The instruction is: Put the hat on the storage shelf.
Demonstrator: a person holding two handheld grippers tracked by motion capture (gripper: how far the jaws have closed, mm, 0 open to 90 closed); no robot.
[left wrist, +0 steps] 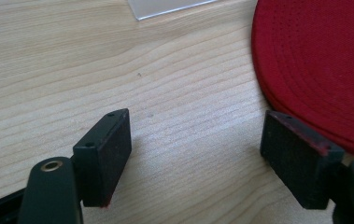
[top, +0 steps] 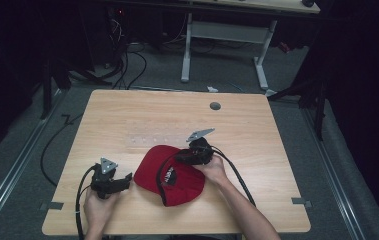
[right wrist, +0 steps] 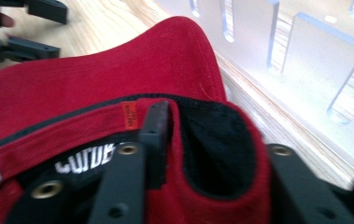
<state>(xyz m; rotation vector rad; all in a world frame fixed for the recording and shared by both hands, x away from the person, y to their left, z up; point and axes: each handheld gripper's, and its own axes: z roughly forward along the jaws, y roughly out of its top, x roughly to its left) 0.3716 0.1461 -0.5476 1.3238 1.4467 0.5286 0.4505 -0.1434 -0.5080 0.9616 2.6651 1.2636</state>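
Right gripper view shows your right hand-held gripper (right wrist: 198, 154) pinching the red cap's (right wrist: 95, 79) rim, mid-desk (top: 127, 115). Your left hand-held gripper (left wrist: 198, 158) stands wide open, empty, just left of the cap.

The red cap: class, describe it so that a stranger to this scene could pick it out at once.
Start at the wooden table and look to its near edge, between the two hands. The red cap lies there upside down, black lining showing. It is the table's sole red, soft thing; the right tool pinches its rim.
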